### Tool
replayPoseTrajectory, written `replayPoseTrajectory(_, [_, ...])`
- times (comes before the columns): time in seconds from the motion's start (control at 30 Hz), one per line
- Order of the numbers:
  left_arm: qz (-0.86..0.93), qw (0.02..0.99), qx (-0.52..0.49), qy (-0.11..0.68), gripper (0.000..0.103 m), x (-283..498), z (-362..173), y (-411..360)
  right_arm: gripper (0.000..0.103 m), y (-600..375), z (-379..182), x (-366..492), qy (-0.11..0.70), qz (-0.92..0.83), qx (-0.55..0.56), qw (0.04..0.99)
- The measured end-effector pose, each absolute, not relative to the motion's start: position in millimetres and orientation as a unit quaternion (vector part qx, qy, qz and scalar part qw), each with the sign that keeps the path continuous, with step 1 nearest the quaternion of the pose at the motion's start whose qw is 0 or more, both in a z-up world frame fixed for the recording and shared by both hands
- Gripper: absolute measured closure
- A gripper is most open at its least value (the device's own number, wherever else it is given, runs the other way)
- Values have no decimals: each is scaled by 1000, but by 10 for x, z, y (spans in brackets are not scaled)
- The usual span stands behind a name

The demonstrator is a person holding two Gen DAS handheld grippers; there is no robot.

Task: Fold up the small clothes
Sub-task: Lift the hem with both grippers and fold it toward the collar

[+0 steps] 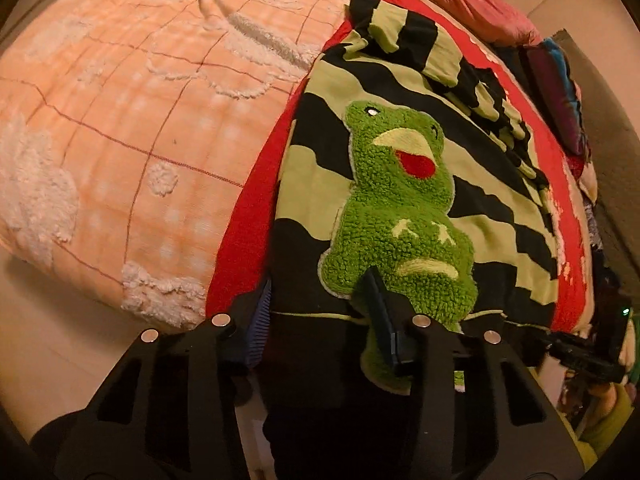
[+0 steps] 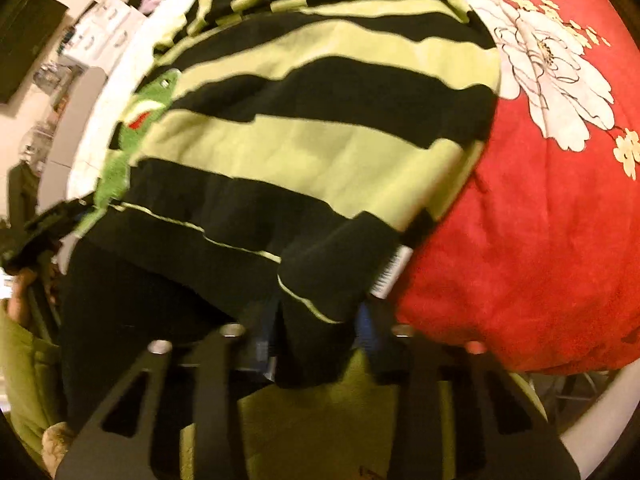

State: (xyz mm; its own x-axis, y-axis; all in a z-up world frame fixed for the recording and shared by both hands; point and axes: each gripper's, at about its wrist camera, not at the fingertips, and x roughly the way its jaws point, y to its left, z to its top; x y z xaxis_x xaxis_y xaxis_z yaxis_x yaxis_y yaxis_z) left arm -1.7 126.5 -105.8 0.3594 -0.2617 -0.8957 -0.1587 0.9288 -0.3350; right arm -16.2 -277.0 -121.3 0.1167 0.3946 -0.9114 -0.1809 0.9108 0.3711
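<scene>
Looking down along the left tool (image 1: 320, 320), we see its two fingers (image 1: 382, 300) closed in on the black hem of a small striped sweater (image 1: 500, 208), one pad lying over the foot of the fuzzy green frog patch (image 1: 400, 216) and the other at the hem's left edge. The sweater, banded in black and pale green, lies spread on a red blanket (image 1: 244, 232) on the bed, just beside a peach checked quilt (image 1: 132, 120) with white tufted shapes. One striped sleeve (image 1: 404, 36) is folded across the top.

From the right wrist, the right tool (image 2: 324, 316) has pinched the hem's other corner; black cloth with a thin green line bunches between its pads, one ribbed pad (image 2: 390, 272) showing at the cloth's edge. The sweater (image 2: 320, 140) fills this view, with the red blanket's white flower print (image 2: 552, 72) to its right. At the left edge we glimpse the other tool and a hand (image 2: 24, 284) in a green sleeve (image 2: 24, 360).
</scene>
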Motion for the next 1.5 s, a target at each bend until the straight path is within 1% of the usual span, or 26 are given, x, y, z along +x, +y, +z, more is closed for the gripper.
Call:
replayPoseTrajectory(0.03, [-37,804,-187,564,80,-12,-1050,1253,79,-2794,-1192,-166,632,197,89,744])
replayPoseTrajectory(0.07, [-43,805,-188,562,93,-11,-1035,1238,82,-2812,-1171,-168,629,198,94,746])
replayPoseTrajectory(0.1, [-44,808,-183,558,97,-8,-1006,1225,84,-2852,-1123,-178,622,201,100,750])
replayPoseTrajectory(0.2, [-46,813,-181,552,97,0,-960,1222,84,-2936,-1002,-204,606,212,112,759])
replayPoseTrajectory(0.23, [-45,812,-181,553,96,4,-976,1233,81,-2964,-1004,-207,609,214,114,755])
replayPoseTrajectory(0.27, [-44,810,-181,556,95,10,-1012,1230,77,-2978,-1029,-209,614,209,114,752])
replayPoseTrajectory(0.3, [-43,808,-181,559,94,17,-1037,1230,67,-3001,-1092,-211,626,199,114,745])
replayPoseTrajectory(0.33, [-41,806,-179,562,89,21,-1056,1231,60,-2973,-1154,-202,637,197,115,737])
replayPoseTrajectory(0.37, [-37,805,-178,565,86,27,-1071,1231,49,-2944,-1200,-190,643,194,117,732])
replayPoseTrajectory(0.4, [-36,804,-179,566,85,33,-1086,1235,42,-2943,-1244,-185,649,190,120,727])
replayPoseTrajectory(0.47, [-37,802,-184,567,84,37,-1110,1245,41,-2899,-1340,-170,662,189,125,714])
replayPoseTrajectory(0.5, [-37,802,-185,567,84,40,-1121,1242,38,-2876,-1388,-162,667,189,127,709])
replayPoseTrajectory(0.53, [-39,801,-186,567,85,45,-1132,1239,37,-2834,-1451,-158,674,193,131,701])
replayPoseTrajectory(0.57, [-41,800,-188,568,88,51,-1146,1234,37,-2827,-1489,-163,679,197,134,695])
replayPoseTrajectory(0.6, [-48,799,-194,567,91,57,-1153,1238,45,-2823,-1505,-167,680,201,136,691])
replayPoseTrajectory(0.63, [-52,799,-200,565,96,55,-1142,1245,53,-2830,-1492,-171,678,205,138,692])
replayPoseTrajectory(0.67, [-53,801,-200,561,97,50,-1123,1243,69,-2858,-1466,-173,672,212,148,694])
replayPoseTrajectory(0.7, [-55,804,-198,559,97,49,-1102,1236,78,-2892,-1444,-182,668,219,157,694])
replayPoseTrajectory(0.77, [-57,806,-195,556,98,44,-1071,1218,84,-2933,-1356,-210,656,234,168,697])
replayPoseTrajectory(0.83, [-63,812,-200,545,98,40,-985,1214,86,-2972,-1207,-222,639,245,169,709])
replayPoseTrajectory(1.0, [-89,830,-236,497,98,141,-581,1264,87,-3127,-728,-110,580,269,193,744])
replayPoseTrajectory(1.2, [-118,851,-232,456,98,578,-146,1044,87,-3346,-279,277,517,268,224,781])
replayPoseTrajectory(1.37, [-124,856,-234,443,98,999,-1,929,87,-3479,-179,665,490,259,243,797])
replayPoseTrajectory(1.5, [-120,853,-261,436,98,1394,31,989,87,-3526,-161,1036,476,245,256,805])
